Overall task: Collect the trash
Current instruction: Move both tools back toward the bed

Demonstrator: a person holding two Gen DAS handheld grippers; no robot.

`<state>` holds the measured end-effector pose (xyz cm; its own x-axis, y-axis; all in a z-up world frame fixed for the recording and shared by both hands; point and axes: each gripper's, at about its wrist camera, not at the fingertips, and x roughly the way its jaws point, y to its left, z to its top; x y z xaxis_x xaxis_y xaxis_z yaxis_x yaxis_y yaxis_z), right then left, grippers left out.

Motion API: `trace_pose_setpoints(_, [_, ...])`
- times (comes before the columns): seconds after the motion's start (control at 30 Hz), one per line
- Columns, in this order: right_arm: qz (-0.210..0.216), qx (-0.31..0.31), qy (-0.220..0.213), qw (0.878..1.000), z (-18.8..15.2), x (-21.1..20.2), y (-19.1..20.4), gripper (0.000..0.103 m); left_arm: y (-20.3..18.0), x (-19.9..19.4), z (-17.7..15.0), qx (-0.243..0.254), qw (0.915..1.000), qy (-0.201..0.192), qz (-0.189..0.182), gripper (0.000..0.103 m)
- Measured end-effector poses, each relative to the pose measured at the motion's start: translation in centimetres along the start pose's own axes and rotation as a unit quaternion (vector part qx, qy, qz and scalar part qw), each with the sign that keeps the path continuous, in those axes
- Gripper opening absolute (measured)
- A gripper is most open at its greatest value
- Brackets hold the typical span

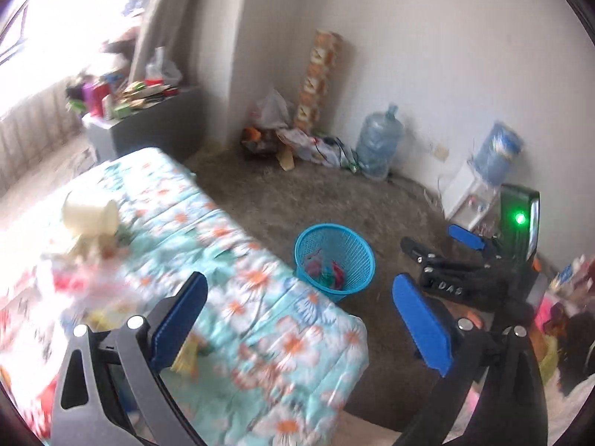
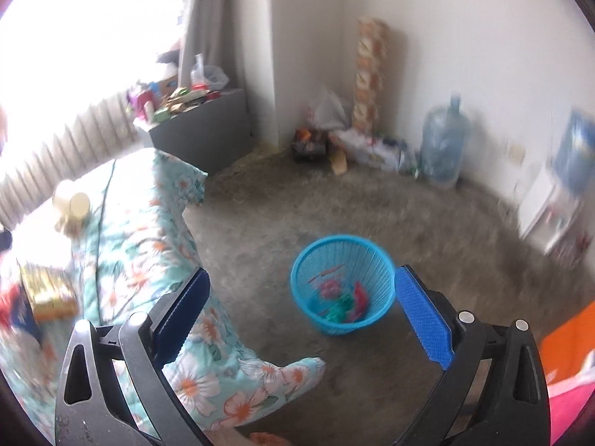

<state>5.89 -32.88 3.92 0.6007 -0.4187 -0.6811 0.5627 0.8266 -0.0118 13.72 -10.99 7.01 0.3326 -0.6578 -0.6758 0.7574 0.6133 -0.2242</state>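
Both grippers, left gripper (image 1: 299,321) and right gripper (image 2: 301,317), spread wide, empty; blue basket (image 2: 344,284) on grey carpet (image 2: 427,215) beside floral quilt (image 1: 230,245).

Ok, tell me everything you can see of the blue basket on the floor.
The basket is a round, bright blue bin of what looks like slotted plastic mesh, narrowing toward its base. It stands upright on the grey carpet, beside the flowered bedspread but apart from it. Inside lie a few crumpled scraps, pink, red and green. Nothing grips or touches it.

Both grippers spread wide: left gripper (image 1: 299,319) angled downward, nothing between its fingers (image 1: 422,325); right gripper (image 2: 301,319) likewise empty.
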Motion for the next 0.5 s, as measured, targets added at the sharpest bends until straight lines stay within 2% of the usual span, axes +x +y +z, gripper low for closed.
trace_pose_setpoints(0.07, [-0.006,-0.025,-0.023,0.999,-0.1,-1.0,1.3,0.096,1.4,-1.6,-0.9,-0.025,0.9996,-0.013,0.004,0.098])
trace_pose_setpoints(0.13, [0.006,-0.038,-0.037,0.999,-0.2,-1.7,2.0,0.096,2.8,-3.5,-2.3,-0.047,0.9983,-0.032,0.008,0.098])
trace_pose_setpoints(0.23, [0.08,-0.038,-0.044,0.995,0.0,-2.1,2.5,0.096,4.6,-5.8,-4.3,-0.07,0.9958,-0.057,0.019,0.098])
trace_pose_setpoints(0.3, [0.156,-0.017,-0.047,0.986,0.1,-2.2,2.3,0.096,5.8,-7.3,-5.7,-0.083,0.9934,-0.074,0.027,0.098])
trace_pose_setpoints(0.37, [0.197,0.001,-0.034,0.98,0.3,-1.9,2.8,0.096,6.8,-8.0,-6.6,-0.091,0.9922,-0.08,0.029,0.098])
trace_pose_setpoints(0.5, [0.236,0.011,-0.002,0.972,0.8,-0.8,4.4,0.096,8.0,-8.4,-7.8,-0.105,0.9901,-0.085,0.04,0.098])
